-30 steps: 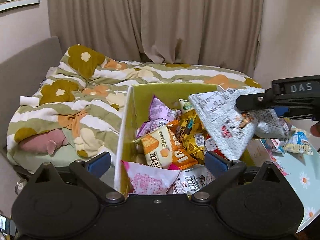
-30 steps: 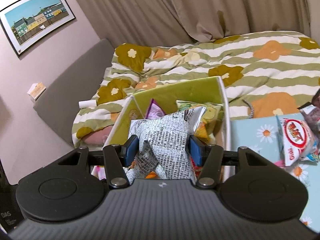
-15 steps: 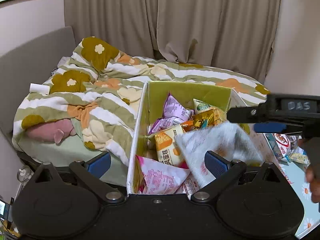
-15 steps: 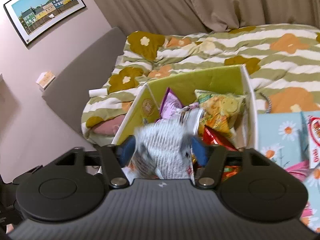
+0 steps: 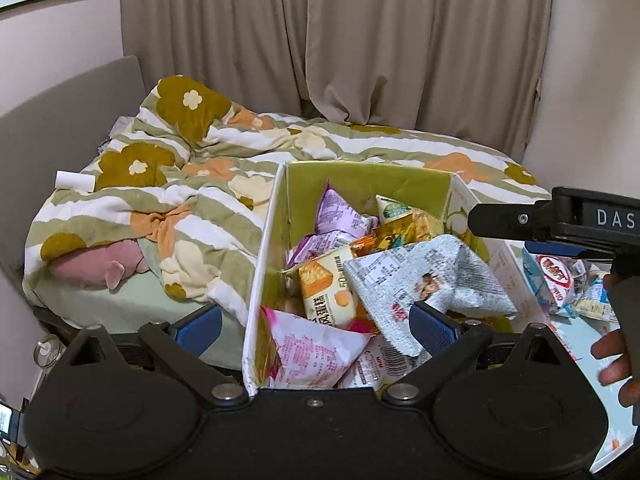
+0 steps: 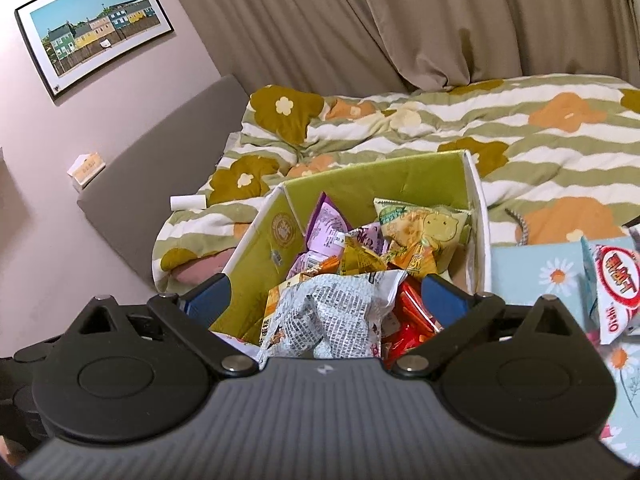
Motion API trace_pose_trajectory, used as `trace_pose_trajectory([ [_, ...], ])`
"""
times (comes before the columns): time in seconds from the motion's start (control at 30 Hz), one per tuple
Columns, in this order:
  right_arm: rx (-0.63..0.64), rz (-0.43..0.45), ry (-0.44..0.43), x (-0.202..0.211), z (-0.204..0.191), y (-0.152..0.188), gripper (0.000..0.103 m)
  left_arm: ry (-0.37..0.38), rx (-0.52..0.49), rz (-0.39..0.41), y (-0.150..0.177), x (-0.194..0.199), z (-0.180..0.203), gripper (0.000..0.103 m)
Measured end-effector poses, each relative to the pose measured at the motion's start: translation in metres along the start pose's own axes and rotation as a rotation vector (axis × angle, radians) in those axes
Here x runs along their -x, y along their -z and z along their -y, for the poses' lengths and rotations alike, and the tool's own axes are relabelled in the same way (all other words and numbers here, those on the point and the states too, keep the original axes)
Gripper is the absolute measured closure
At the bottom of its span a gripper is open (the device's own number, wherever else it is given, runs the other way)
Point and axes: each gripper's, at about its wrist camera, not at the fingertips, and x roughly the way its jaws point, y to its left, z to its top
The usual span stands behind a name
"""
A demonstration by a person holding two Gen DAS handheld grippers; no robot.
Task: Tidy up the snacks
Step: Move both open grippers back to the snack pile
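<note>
A green-lined cardboard box (image 5: 360, 184) (image 6: 384, 182) holds several snack packets. A grey newsprint-pattern packet (image 5: 420, 280) (image 6: 328, 316) lies on top of the pile, free of any finger. My right gripper (image 6: 324, 300) is open above it, pads wide apart; its black body (image 5: 560, 220) shows in the left wrist view, right of the box. My left gripper (image 5: 316, 324) is open and empty at the box's near edge. More packets, one with a red circle (image 5: 560, 276) (image 6: 616, 284), lie on the daisy-print surface (image 6: 536, 268) to the right.
A bed with a green, white and orange flowered duvet (image 5: 192, 184) (image 6: 520, 128) lies behind and left of the box. A pink soft toy (image 5: 96, 264) sits at its near edge. Beige curtains (image 5: 360, 40) hang behind. A grey headboard (image 6: 160, 160) is at left.
My right gripper opened and let go of the newsprint packet, which dropped onto the pile in the box. Both cameras shifted slightly; the left gripper stayed open.
</note>
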Motion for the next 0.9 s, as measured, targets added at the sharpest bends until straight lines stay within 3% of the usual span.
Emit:
trace_pose_trajectory([
  [0.23,0.024,0.031,0.028,0.028,-0.002,-0.001,0.000,0.035,-0.033,0.024,-0.002,0.019,0.016,0.002],
  [0.5,0.025,0.086,0.117,0.081,0.011,0.002,0.000,0.132,-0.074,0.073,-0.004,0.037,0.050,0.002],
  [0.9,-0.032,0.144,0.236,0.149,0.097,0.001,0.000,0.198,-0.121,0.109,-0.014,0.038,0.142,0.002],
])
